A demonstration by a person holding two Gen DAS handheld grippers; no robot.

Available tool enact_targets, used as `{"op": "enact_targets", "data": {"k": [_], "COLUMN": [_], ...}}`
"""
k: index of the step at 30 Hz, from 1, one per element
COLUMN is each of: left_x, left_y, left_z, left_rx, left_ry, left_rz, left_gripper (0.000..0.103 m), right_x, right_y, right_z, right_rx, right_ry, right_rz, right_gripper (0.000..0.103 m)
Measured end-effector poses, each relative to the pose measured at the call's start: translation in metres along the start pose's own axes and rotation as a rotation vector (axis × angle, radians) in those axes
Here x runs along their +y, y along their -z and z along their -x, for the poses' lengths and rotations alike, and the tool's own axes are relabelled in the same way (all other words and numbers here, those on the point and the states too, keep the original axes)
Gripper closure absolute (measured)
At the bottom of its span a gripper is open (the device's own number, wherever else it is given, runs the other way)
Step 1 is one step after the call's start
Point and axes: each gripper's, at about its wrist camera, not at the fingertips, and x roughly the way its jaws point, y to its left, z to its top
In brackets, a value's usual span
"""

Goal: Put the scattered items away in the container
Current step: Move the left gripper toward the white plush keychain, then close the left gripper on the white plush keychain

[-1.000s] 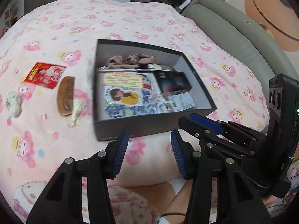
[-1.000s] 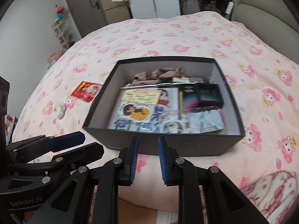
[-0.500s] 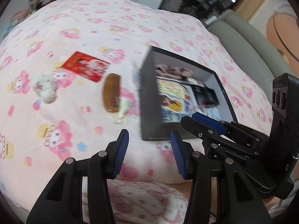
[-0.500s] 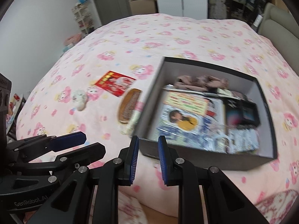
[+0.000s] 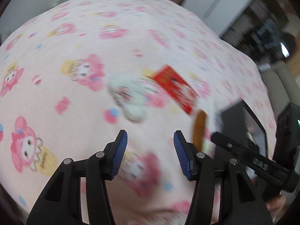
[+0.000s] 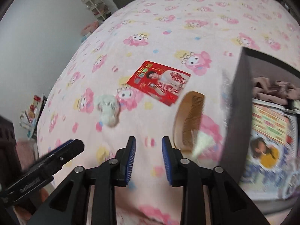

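A dark open box (image 6: 238,112) sits at the right on the pink bed, holding a picture book (image 6: 268,136) and brown cloth (image 6: 271,90). Left of it lie a wooden comb (image 6: 187,116) with a pale tassel, a red card (image 6: 159,82) and a small white plush (image 6: 108,108). My right gripper (image 6: 149,151) is open and empty, above the bed just left of the comb. In the blurred left wrist view, my left gripper (image 5: 150,150) is open and empty, below the plush (image 5: 129,101), with the card (image 5: 176,88), comb (image 5: 199,129) and box (image 5: 243,112) to its right.
The pink patterned bedspread (image 6: 168,28) covers the whole surface. A white wall and shelves (image 6: 95,3) stand at the far left. The left gripper's body (image 6: 37,172) shows at the lower left of the right wrist view. A grey headboard (image 5: 281,86) is at the right.
Both grippers have swung left, from facing the box to facing the comb, card and plush. The right gripper's jaws have opened wider. The box now sits at the right edge.
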Motion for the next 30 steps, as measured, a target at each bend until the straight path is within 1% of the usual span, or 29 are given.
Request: {"op": "enact_targets", "data": {"k": [2,3,5,7,8,9,11,12,13,14,15,16,17,19,23,25,26,28,30], "left_x": [0.025,0.035,0.05,0.055,0.057,0.056,0.055,0.055,0.057,0.057,0.056,0.056,0.053,0.044,0.019,0.007,-0.002,-0.016,-0.039], "left_y": [-0.015,-0.023,-0.037,-0.046,-0.049,-0.05,-0.048,-0.047,-0.045,-0.042,-0.039,-0.039,-0.036,-0.03,-0.021,-0.017,-0.014,-0.011,0.0], "left_z": [-0.022,-0.035,-0.061,-0.083,-0.096,-0.104,-0.119,-0.121,-0.123,-0.124,-0.122,-0.12,-0.117,-0.105,-0.071,-0.052,-0.036,-0.012,0.014], "left_rx": [0.023,0.043,0.083,0.129,0.152,0.164,0.199,0.195,0.193,0.192,0.188,0.187,0.183,0.17,0.133,0.111,0.09,0.06,0.035], "left_ry": [0.056,0.092,0.149,0.179,0.171,0.158,0.137,0.144,0.15,0.152,0.159,0.161,0.161,0.163,0.171,0.176,0.178,0.182,0.201], "left_rz": [0.086,0.119,0.185,0.224,0.232,0.225,0.235,0.244,0.249,0.248,0.245,0.241,0.235,0.213,0.158,0.156,0.149,0.119,0.067], "left_gripper": [0.048,0.046,0.042,0.038,0.038,0.038,0.042,0.047,0.058,0.058,0.061,0.064,0.065,0.068,0.068,0.07,0.07,0.07,0.07], "right_x": [0.007,0.015,0.028,0.043,0.049,0.057,0.062,0.063,0.063,0.065,0.068,0.069,0.07,0.069,0.071,0.069,0.069,0.072,0.073], "right_y": [-0.01,-0.015,-0.023,-0.029,-0.031,-0.034,-0.036,-0.035,-0.035,-0.034,-0.031,-0.029,-0.028,-0.025,-0.014,-0.015,-0.016,-0.014,-0.006], "right_z": [-0.02,-0.035,-0.059,-0.087,-0.102,-0.12,-0.146,-0.157,-0.159,-0.16,-0.16,-0.159,-0.158,-0.154,-0.125,-0.104,-0.095,-0.067,-0.035], "right_rx": [0.027,0.056,0.1,0.135,0.148,0.16,0.191,0.21,0.205,0.195,0.184,0.177,0.175,0.187,0.148,0.138,0.135,0.105,0.058], "right_ry": [-0.038,-0.074,-0.098,-0.104,-0.099,-0.082,-0.061,-0.072,-0.079,-0.073,-0.069,-0.073,-0.088,-0.124,-0.133,-0.147,-0.155,-0.17,-0.192], "right_rz": [0.006,0.022,0.053,0.099,0.12,0.15,0.166,0.152,0.145,0.154,0.177,0.188,0.188,0.173,0.212,0.199,0.197,0.206,0.212], "right_gripper": [0.074,0.073,0.069,0.064,0.061,0.06,0.06,0.06,0.06,0.06,0.061,0.067,0.077,0.087,0.09,0.091,0.093,0.093,0.093]}}
